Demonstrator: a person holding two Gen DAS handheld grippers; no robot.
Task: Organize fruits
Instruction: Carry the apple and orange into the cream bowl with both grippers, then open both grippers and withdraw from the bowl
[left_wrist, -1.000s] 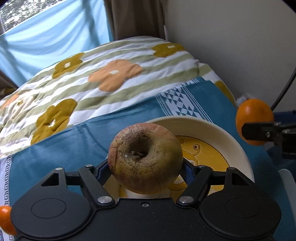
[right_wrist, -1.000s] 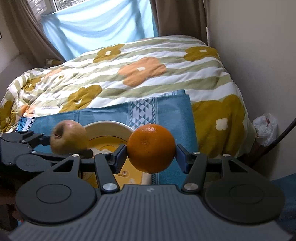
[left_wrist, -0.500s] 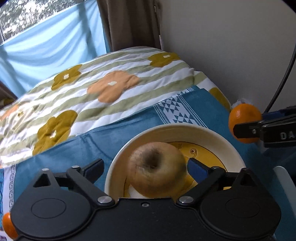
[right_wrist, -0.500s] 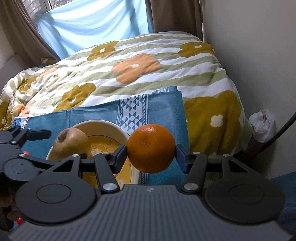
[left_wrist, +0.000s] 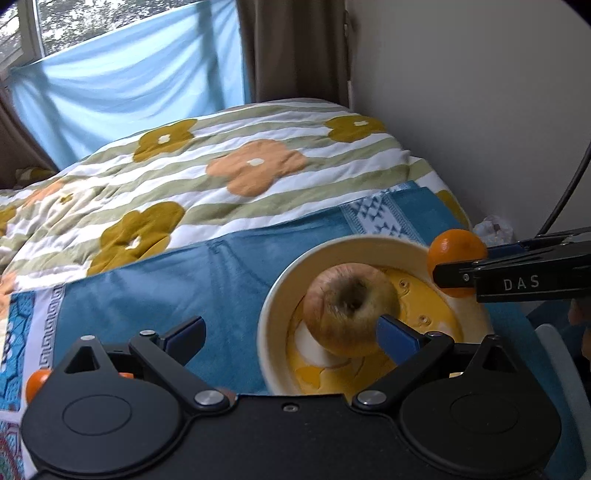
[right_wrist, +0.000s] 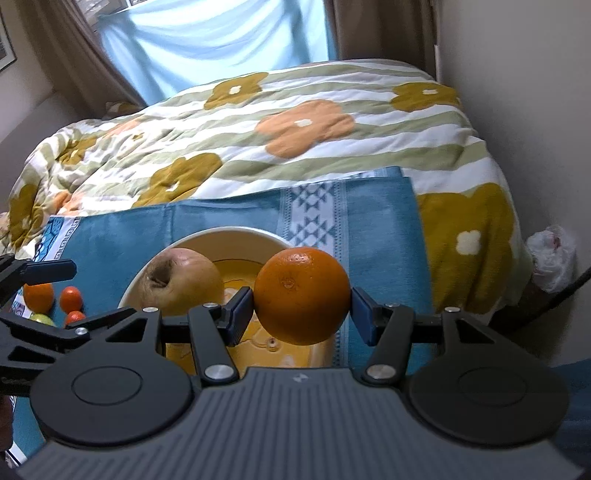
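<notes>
A wrinkled yellow-brown apple (left_wrist: 351, 308) lies in the cream bowl (left_wrist: 280, 295) with a yellow inside, on the blue cloth (left_wrist: 166, 288). My left gripper (left_wrist: 291, 336) is open and empty, its fingers apart, pulled back left of the bowl. My right gripper (right_wrist: 302, 310) is shut on a large orange (right_wrist: 302, 295) and holds it above the bowl's right rim (right_wrist: 236, 234). The apple also shows in the right wrist view (right_wrist: 181, 280). The orange shows in the left wrist view (left_wrist: 456, 254).
Several small oranges and a green fruit (right_wrist: 40, 295) lie on the cloth left of the bowl; one shows in the left wrist view (left_wrist: 37, 382). A flowered quilt (right_wrist: 295, 122) covers the bed beyond. A wall stands at the right, with a white bag (right_wrist: 552, 256) on the floor.
My left gripper opened and let the apple drop into the bowl, then drew back to the left. My right gripper kept hold of the orange and moved over the bowl's rim.
</notes>
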